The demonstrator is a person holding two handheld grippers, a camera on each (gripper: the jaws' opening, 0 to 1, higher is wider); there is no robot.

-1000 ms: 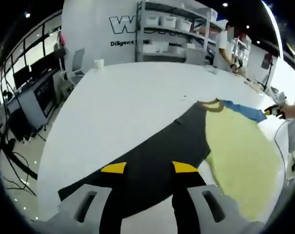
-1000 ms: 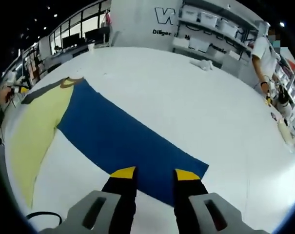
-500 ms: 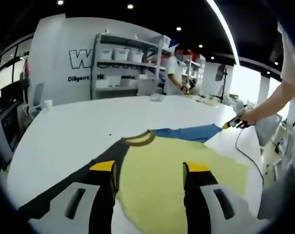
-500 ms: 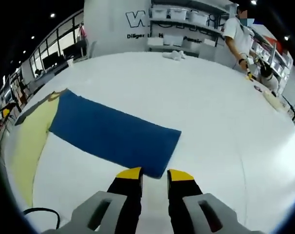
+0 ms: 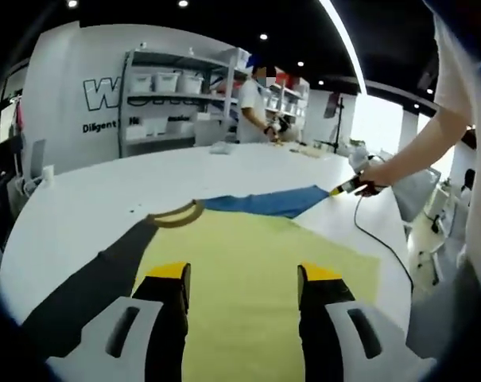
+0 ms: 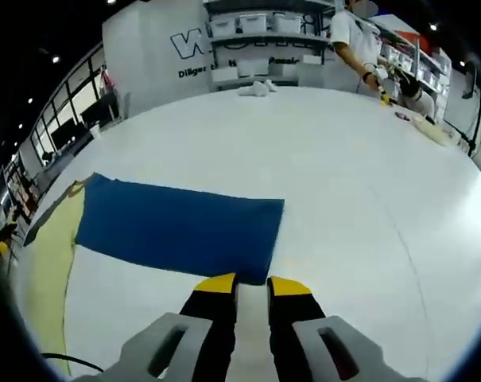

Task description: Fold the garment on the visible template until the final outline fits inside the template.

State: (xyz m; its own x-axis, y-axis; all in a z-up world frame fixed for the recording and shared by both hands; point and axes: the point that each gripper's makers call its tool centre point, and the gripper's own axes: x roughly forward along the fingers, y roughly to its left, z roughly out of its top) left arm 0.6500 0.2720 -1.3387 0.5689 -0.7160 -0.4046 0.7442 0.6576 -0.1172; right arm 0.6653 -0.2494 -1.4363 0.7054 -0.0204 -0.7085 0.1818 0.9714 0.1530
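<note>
The garment lies flat on the white table (image 5: 89, 199). It has a yellow body (image 5: 248, 247), a black sleeve (image 5: 89, 278), a blue sleeve (image 5: 264, 201) and an olive collar (image 5: 176, 215). My left gripper (image 5: 244, 274) hovers open over the yellow body, jaws wide apart. In the right gripper view the blue sleeve (image 6: 180, 231) stretches left towards the yellow body (image 6: 49, 255). My right gripper (image 6: 253, 285) sits at the sleeve's cuff corner, jaws narrowed with a small gap left. A hand holds that right gripper (image 5: 345, 188) at the sleeve end.
White shelving with bins (image 5: 168, 103) stands against the back wall. A person (image 6: 355, 44) works at the far table edge beside small items (image 6: 419, 127). A black cable (image 5: 375, 239) trails over the table's right edge. A pale cloth lump (image 6: 254, 89) lies far off.
The left view has swung from the black sleeve to above the yellow body. My right gripper has backed to the blue sleeve's cuff and its jaws have narrowed.
</note>
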